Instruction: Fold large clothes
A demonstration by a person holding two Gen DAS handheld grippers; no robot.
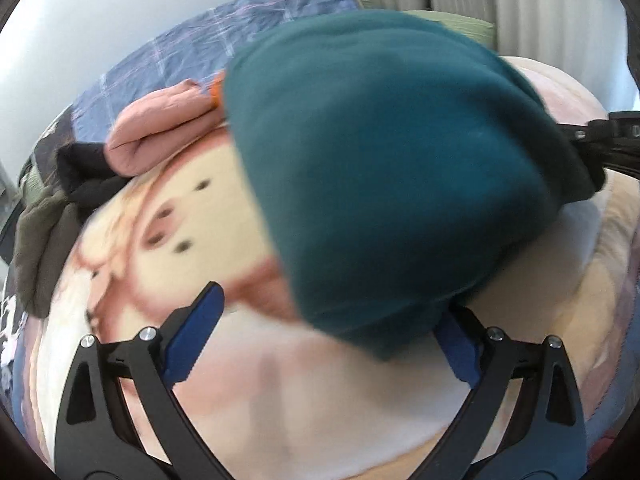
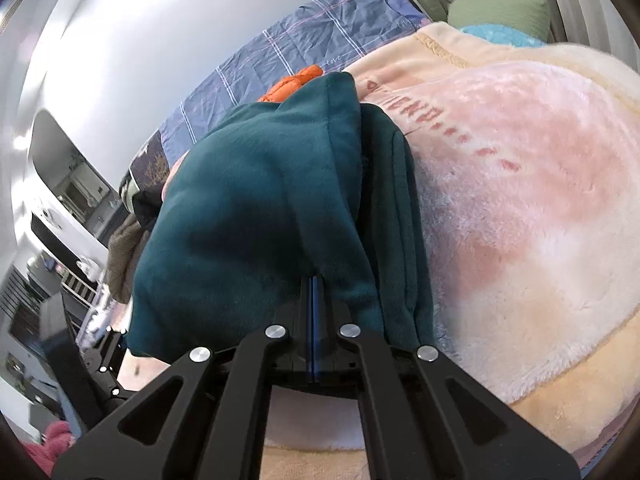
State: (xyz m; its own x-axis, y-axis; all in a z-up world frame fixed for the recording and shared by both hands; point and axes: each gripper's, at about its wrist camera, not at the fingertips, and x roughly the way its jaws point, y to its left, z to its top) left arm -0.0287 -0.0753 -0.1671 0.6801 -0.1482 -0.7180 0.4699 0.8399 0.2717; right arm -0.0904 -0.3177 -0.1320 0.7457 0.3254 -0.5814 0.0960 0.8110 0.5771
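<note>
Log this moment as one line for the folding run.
right gripper: shut on teal garment | left gripper: open, at garment's edge | surface: blanket | fold: unfinished

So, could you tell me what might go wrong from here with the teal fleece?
Only the right tongs pinch the teal fleece garment, at one edge, so the folded layers may slump apart. The left tongs stand open beneath its hanging corner and could snag the plush blanket instead.

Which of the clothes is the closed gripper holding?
The teal fleece garment. The right gripper has its jaws shut on it; the pink, black and olive clothes lie piled aside, untouched.
</note>
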